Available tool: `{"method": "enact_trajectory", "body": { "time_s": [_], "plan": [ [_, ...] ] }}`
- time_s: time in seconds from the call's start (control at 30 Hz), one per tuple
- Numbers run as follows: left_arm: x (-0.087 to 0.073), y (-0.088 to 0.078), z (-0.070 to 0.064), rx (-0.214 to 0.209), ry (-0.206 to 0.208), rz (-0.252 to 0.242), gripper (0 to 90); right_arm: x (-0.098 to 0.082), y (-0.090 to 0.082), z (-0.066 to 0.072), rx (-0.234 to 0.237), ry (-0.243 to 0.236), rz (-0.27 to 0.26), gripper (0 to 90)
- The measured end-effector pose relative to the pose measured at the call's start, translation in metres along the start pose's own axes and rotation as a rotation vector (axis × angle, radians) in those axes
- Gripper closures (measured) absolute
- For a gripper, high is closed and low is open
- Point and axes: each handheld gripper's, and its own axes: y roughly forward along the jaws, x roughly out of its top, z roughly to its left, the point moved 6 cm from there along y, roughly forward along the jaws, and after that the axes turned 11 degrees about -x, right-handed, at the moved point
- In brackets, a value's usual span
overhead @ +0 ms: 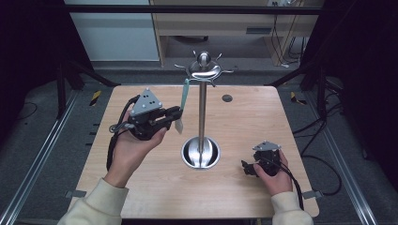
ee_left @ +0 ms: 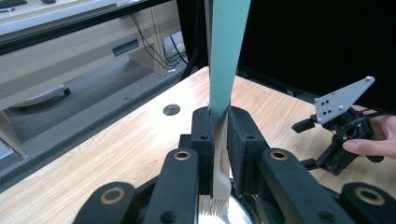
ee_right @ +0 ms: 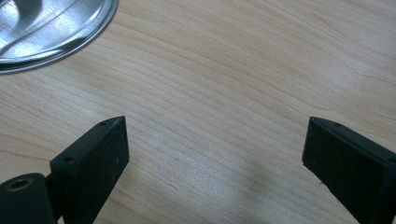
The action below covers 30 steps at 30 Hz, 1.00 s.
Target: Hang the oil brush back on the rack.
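Brush [ee_left: 225, 70] pinched between left tool [ee_left: 219, 140] pads, hanging beside stand pole [overhead: 202, 112], right tool [ee_right: 215, 154] spread.

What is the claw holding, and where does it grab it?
The left claw pinches a teal-handled brush low on its handle, just above the bristles. The right claw is open, holding nothing.

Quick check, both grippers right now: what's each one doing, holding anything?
Left gripper: shut on the teal-handled brush, which hangs from the metal stand.
Right gripper: open, holding nothing, over bare table.
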Motion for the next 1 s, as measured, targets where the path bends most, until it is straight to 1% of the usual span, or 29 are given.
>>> {"method": "enact_trajectory", "body": {
  "time_s": [0.27,0.37,0.53,0.57,0.63,0.73,0.8,0.87,1.0],
  "plan": [
    [0.0,-0.005,0.001,0.007,0.003,-0.01,76.6,0.0,0.0,0.0,0.0,-0.001,-0.002,7.9],
    [0.0,-0.008,0.0,0.016,0.008,-0.017,73.8,0.0,0.0,0.0,-0.001,-0.001,-0.002,7.9],
    [-0.002,-0.013,0.0,0.039,0.01,-0.023,63.8,0.0,0.0,0.0,0.001,0.0,-0.002,7.9],
    [-0.002,-0.014,0.0,0.044,0.001,-0.022,61.5,0.0,0.0,0.0,-0.001,-0.001,-0.002,7.9],
    [-0.003,-0.016,0.0,0.053,0.003,-0.02,57.7,0.0,0.0,0.0,0.001,0.0,-0.003,7.9],
    [-0.003,-0.018,-0.001,0.06,0.001,-0.02,52.2,0.0,0.0,0.0,0.0,0.001,-0.002,7.9],
    [-0.003,-0.019,0.0,0.067,0.017,-0.026,48.0,0.0,0.0,0.0,-0.003,0.0,-0.001,7.9],
    [-0.003,-0.02,-0.001,0.069,0.02,-0.025,43.7,0.0,0.0,0.0,-0.002,0.0,-0.002,7.9],
    [-0.004,-0.02,-0.003,0.069,0.014,-0.031,34.6,0.0,0.0,0.0,-0.003,-0.002,-0.001,7.9]
  ]
}}
